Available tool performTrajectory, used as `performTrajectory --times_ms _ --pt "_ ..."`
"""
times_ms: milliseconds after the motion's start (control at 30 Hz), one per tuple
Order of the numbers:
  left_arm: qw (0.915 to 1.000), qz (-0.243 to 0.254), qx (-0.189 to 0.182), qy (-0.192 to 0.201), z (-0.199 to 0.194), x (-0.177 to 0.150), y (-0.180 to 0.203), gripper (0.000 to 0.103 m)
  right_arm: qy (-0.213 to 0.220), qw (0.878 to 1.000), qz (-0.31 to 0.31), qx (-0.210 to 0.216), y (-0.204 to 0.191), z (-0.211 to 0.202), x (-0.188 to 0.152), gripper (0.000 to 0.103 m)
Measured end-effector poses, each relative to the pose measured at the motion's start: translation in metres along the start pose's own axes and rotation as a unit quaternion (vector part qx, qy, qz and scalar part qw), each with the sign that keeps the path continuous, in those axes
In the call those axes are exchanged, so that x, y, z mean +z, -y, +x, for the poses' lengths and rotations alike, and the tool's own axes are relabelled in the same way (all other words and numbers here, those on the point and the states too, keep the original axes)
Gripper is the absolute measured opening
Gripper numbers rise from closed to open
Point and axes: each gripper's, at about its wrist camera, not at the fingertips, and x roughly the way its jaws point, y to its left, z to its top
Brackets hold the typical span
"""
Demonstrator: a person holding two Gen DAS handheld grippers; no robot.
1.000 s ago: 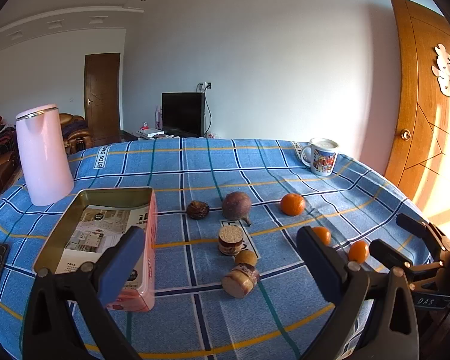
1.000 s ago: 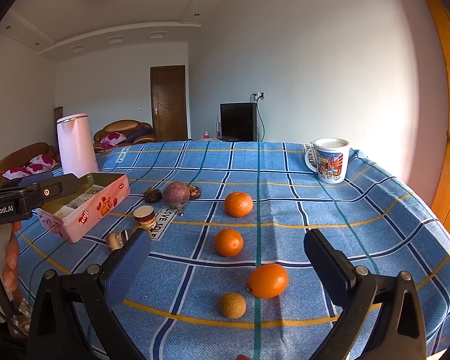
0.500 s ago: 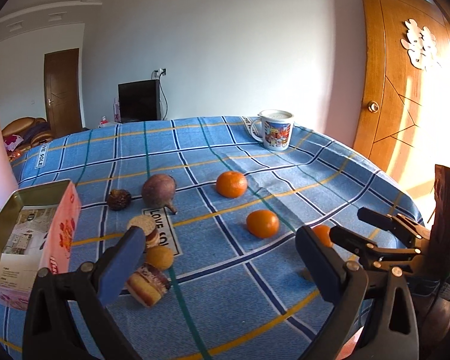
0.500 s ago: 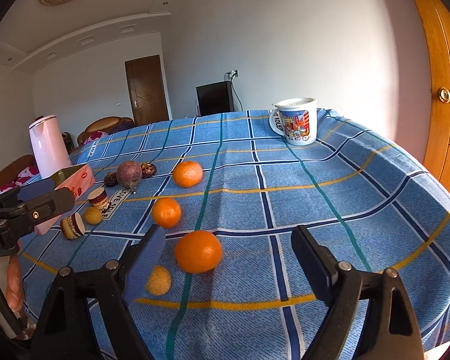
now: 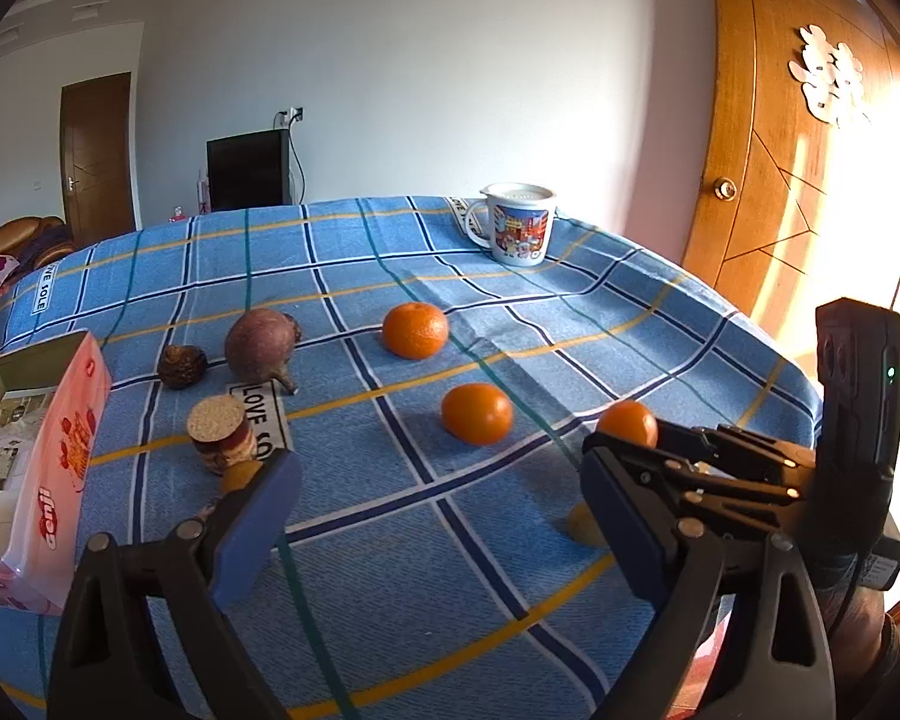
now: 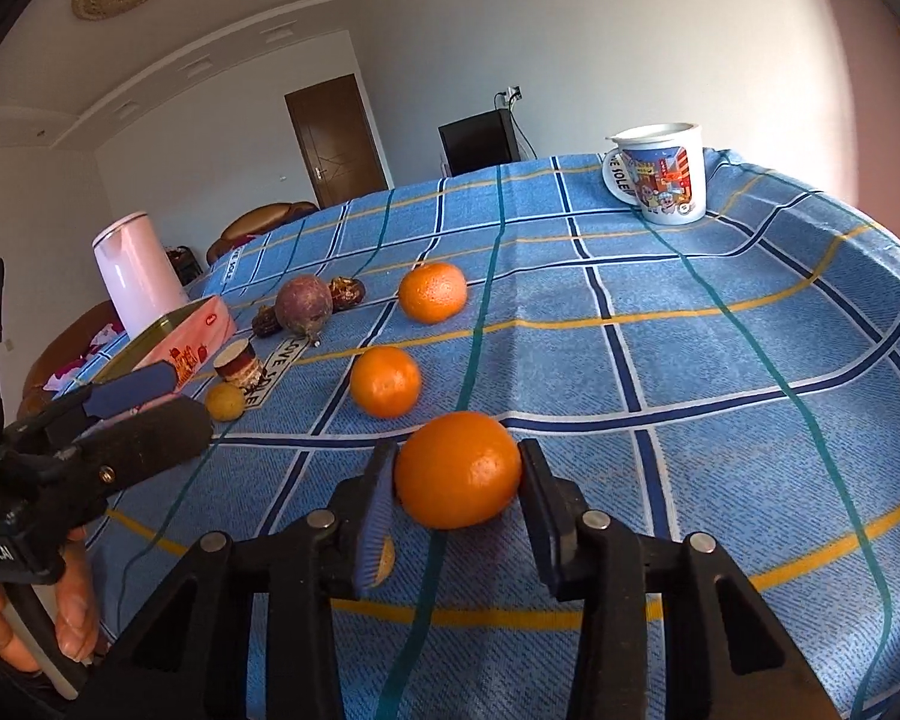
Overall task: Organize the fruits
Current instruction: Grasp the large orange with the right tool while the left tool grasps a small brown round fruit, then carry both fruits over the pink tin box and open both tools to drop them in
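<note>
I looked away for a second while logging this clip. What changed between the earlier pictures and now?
The right gripper moved in and closed on the nearest orange, which was lying free between its open fingers before. The left gripper swung rightward and stays open and empty. The other two oranges, the mug and the pink tin kept their places.

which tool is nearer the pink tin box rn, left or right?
Left. The left tool hangs open just beside the pink tin box. The right tool, across the table, is closed on the nearest orange.

mug [image 6: 666,174] behind oranges [image 6: 385,381] | tin [image 6: 174,342] left | kettle [image 6: 138,270] behind tin
</note>
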Motion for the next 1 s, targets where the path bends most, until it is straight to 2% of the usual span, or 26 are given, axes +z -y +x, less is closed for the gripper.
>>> performTrajectory --times_ms 133,300,400,467,533,600,667,700,733,900,1000 --pt "0.9996 0.019 -0.016 -0.014 0.011 0.002 0.019 0.093 0.032 0.999 0.016 -0.018 0.013 -0.020 0.003 0.042" --pt "0.9975 0.038 -0.038 -0.046 0.030 0.000 0.044 0.084 0.057 0.997 0.027 -0.039 0.032 -0.040 0.002 0.042" --pt "0.9950 0.053 -0.048 -0.070 0.040 -0.005 0.056 0.079 0.069 0.997 0.031 -0.034 0.036 -0.047 -0.001 0.042" --pt "0.9930 0.060 -0.051 -0.088 0.047 -0.008 0.060 0.072 0.075 0.996 0.034 -0.031 0.038 -0.049 -0.002 0.042" --pt "0.9912 0.057 -0.060 -0.103 0.051 -0.012 0.059 0.054 0.077 0.996 0.036 -0.028 0.039 -0.049 -0.003 0.042" --pt "0.9914 0.064 -0.051 -0.103 0.049 -0.013 0.060 0.051 0.078 0.996 0.039 -0.025 0.040 -0.048 -0.004 0.042" --pt "0.9913 0.065 -0.053 -0.101 0.047 -0.014 0.059 0.041 0.080 0.996 0.040 -0.024 0.040 -0.048 -0.005 0.042" --pt "0.9913 0.062 -0.056 -0.101 0.046 -0.014 0.058 0.033 0.080 0.996 0.040 -0.023 0.039 -0.048 -0.005 0.042" --pt "0.9912 0.061 -0.060 -0.102 0.045 -0.014 0.056 0.030 0.080 0.996 0.040 -0.022 0.038 -0.048 -0.005 0.042" --pt "0.9919 0.041 -0.078 -0.092 0.036 -0.013 0.042 0.030 0.077 0.997 0.022 -0.013 0.023 -0.044 -0.001 0.042" --pt "0.9947 0.036 -0.067 -0.068 0.022 -0.010 0.028 0.030 0.071 0.997 0.007 -0.004 0.009 -0.039 0.002 0.042"
